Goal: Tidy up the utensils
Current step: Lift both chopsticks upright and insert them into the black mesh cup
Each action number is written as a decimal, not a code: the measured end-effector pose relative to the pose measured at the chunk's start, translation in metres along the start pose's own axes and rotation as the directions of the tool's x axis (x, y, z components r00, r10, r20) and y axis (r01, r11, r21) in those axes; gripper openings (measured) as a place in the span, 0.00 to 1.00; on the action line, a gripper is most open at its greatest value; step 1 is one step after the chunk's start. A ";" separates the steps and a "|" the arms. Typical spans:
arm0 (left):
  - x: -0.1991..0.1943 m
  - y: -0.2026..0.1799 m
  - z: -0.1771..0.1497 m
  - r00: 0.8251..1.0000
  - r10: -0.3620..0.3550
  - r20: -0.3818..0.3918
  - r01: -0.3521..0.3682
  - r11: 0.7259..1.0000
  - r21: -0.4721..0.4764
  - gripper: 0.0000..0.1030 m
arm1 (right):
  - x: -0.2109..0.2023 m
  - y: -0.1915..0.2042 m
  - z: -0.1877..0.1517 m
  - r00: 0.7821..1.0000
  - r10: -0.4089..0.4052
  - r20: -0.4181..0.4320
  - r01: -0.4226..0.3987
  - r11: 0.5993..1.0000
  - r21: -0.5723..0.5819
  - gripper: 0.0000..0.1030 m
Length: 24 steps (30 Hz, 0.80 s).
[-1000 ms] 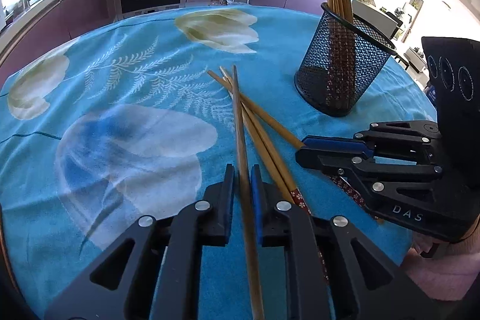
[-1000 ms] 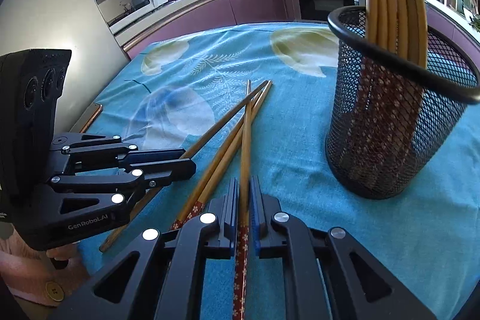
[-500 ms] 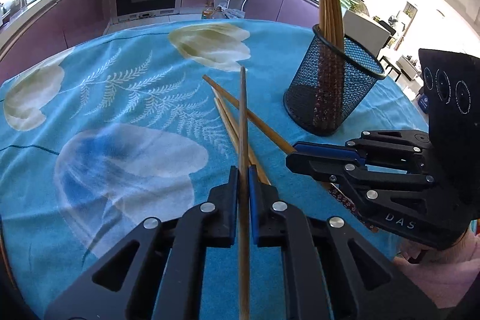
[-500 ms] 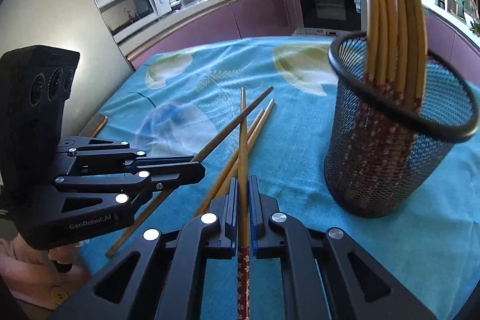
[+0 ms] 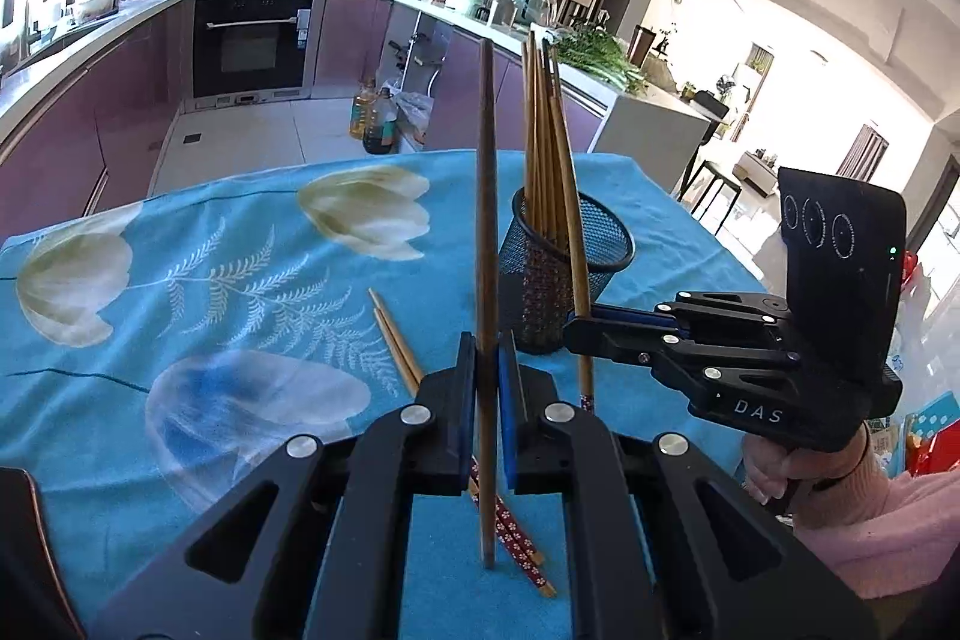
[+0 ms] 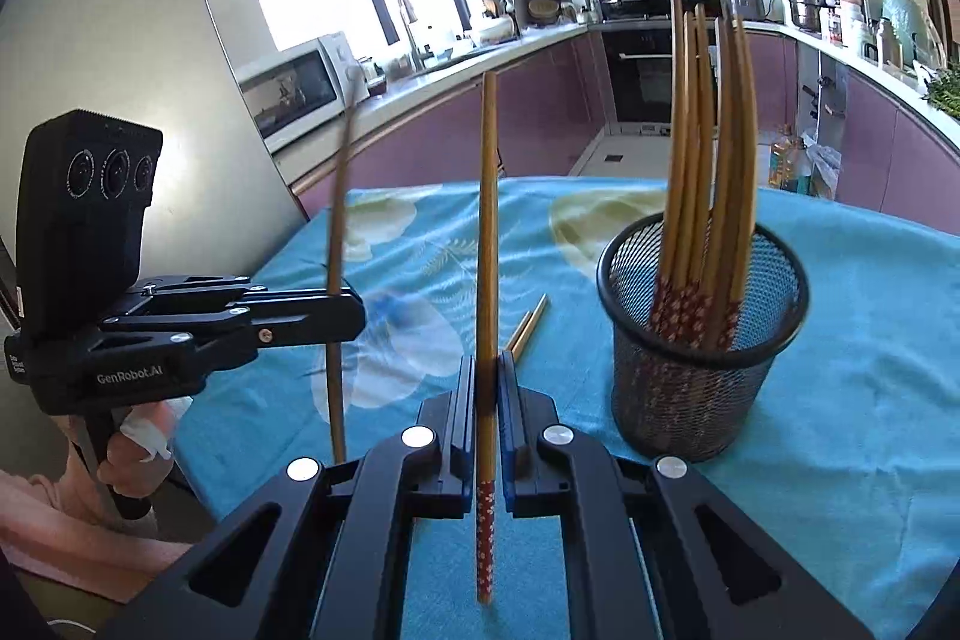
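Note:
My left gripper [image 5: 486, 358] is shut on a wooden chopstick [image 5: 485, 220] and holds it upright above the table. My right gripper [image 6: 486, 382] is shut on another chopstick [image 6: 487, 232] with a red flowered end, also upright. Each gripper shows in the other's view: the right one [image 5: 576, 334] beside the holder, the left one [image 6: 354, 310] at the left. A black mesh holder [image 6: 702, 340] stands on the blue cloth with several chopsticks [image 6: 708, 148] upright in it; it also shows in the left wrist view [image 5: 564, 274]. Two chopsticks [image 5: 396, 340] lie on the cloth.
The round table has a blue flowered cloth [image 5: 210, 292]. Its edge drops to the kitchen floor [image 5: 258, 130] beyond. Purple cabinets and an oven [image 6: 654, 58] line the far wall. A person's hand in a pink sleeve [image 5: 852, 490] holds the right gripper.
Both grippers have lifted and tilted up, each raising its chopstick off the cloth to near upright. Two chopsticks stay on the cloth. The holder now looks farther off.

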<state>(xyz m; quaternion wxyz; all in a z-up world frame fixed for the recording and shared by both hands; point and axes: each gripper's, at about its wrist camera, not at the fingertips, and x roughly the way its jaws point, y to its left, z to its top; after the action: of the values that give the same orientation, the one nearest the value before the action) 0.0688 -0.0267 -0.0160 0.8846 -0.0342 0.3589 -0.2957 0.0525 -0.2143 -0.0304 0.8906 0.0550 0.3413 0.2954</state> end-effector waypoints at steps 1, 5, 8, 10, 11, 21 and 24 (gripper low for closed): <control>-0.005 -0.001 0.002 1.000 -0.006 0.012 0.006 1.000 0.002 0.07 | -0.003 -0.001 0.002 1.000 0.000 0.009 0.000 1.000 0.002 0.06; -0.020 -0.007 0.010 0.998 -0.028 0.054 0.028 1.000 0.010 0.07 | -0.017 -0.007 0.007 0.999 0.001 0.050 -0.001 1.000 0.008 0.06; -0.025 -0.010 0.018 0.996 -0.035 0.087 0.034 0.999 0.017 0.07 | -0.026 -0.009 0.013 0.997 -0.005 0.082 0.005 1.000 0.006 0.06; -0.027 -0.013 0.024 0.994 -0.040 0.102 0.038 0.999 0.020 0.07 | -0.032 -0.011 0.018 0.994 -0.017 0.105 0.017 1.000 0.001 0.06; -0.027 -0.014 0.028 0.993 -0.044 0.111 0.041 0.999 0.022 0.07 | -0.035 -0.012 0.020 0.993 -0.023 0.115 0.023 1.000 0.000 0.06; -0.023 -0.038 0.071 0.975 -0.102 0.198 0.091 0.994 0.063 0.07 | -0.060 -0.028 0.045 0.971 -0.081 0.223 0.086 0.996 -0.015 0.06; -0.021 -0.044 0.084 0.969 -0.112 0.221 0.098 0.992 0.074 0.07 | -0.065 -0.032 0.054 0.963 -0.097 0.251 0.104 0.994 -0.015 0.06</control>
<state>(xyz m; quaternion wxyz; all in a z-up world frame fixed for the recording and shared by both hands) 0.0905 -0.0642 0.0711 0.9033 -0.0588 0.2446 -0.3474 0.0638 -0.2717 0.0383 0.9411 0.0620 0.2245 0.2451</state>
